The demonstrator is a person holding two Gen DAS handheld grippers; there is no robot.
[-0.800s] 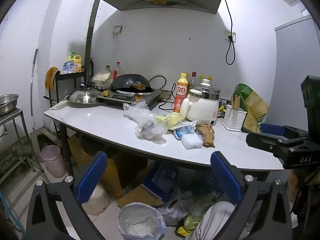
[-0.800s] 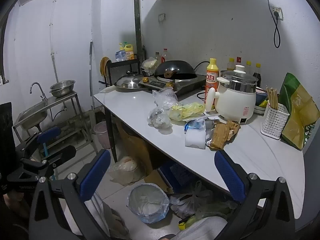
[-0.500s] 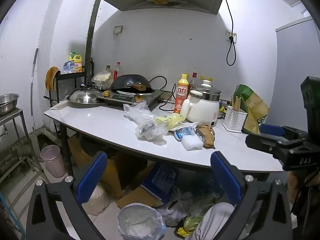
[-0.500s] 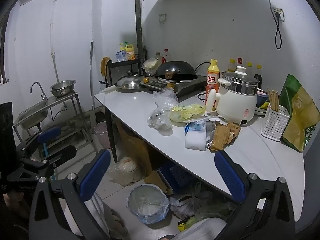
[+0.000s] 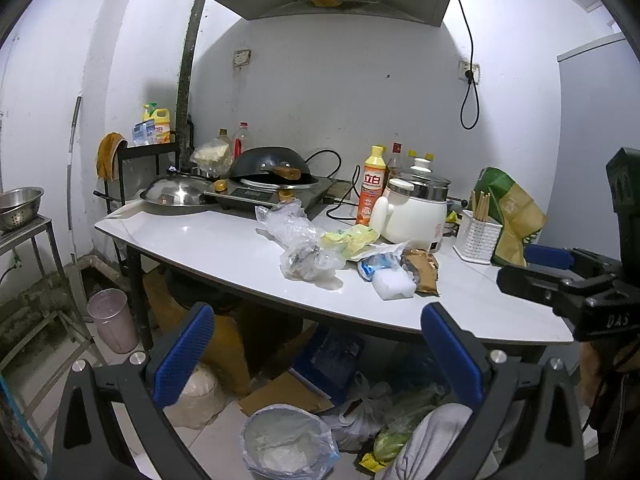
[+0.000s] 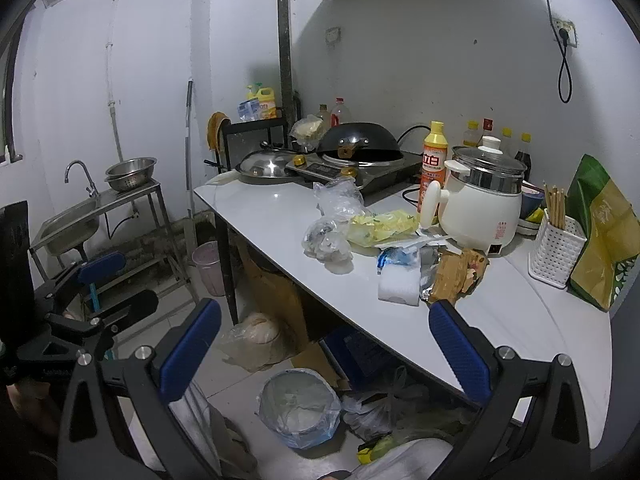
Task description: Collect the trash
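Blue-padded left gripper (image 5: 316, 354) and right gripper (image 6: 326, 346) tilt downward, fingers wide and seemingly empty, short of the table (image 5: 224, 248).

Crumpled clear bags (image 5: 306, 246), yellow wrapper (image 5: 351, 240), white wad (image 5: 393, 286) (all loose) litter the counter (image 5: 208, 240).

A black wok (image 5: 272, 166) sits on a grey induction cooker (image 5: 272, 194) at the back of the white countertop (image 5: 208, 240). A white electric pot (image 5: 416, 210) stands beside an orange-and-yellow detergent bottle (image 5: 371, 188) and a white perforated chopstick holder (image 5: 478, 238).
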